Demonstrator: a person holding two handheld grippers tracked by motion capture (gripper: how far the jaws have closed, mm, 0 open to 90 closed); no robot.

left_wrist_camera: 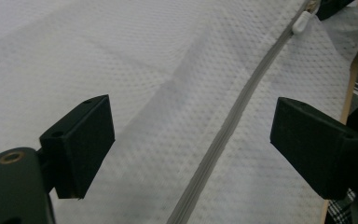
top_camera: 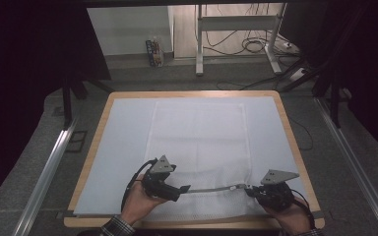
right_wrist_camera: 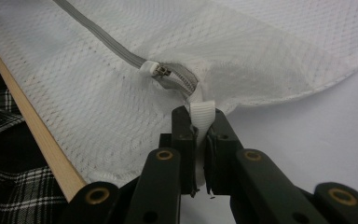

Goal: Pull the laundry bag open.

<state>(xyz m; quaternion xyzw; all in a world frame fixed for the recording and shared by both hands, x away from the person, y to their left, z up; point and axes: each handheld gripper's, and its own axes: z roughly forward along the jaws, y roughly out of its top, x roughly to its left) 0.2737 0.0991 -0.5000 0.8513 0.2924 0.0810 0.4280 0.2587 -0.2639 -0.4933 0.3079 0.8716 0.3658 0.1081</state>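
While no writing is legible, the white mesh bag (top_camera: pixel 197 147) lies on a pale sheet (top_camera: pixel 123 147) covering the wooden table (top_camera: pixel 288 128); the right gripper (right_wrist_camera: pixel 198 133) clamps the webbing tab (right_wrist_camera: pixel 201 114) at the bag's near corner, and the left gripper (left_wrist_camera: pixel 191 140) gapes over the bag's grey zipper (left_wrist_camera: pixel 223 135).

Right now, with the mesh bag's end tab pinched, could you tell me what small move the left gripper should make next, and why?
Probably slide the left gripper along the zipper to the white slider and close on it: its jaws stand open, and the right gripper pins the webbing tab.
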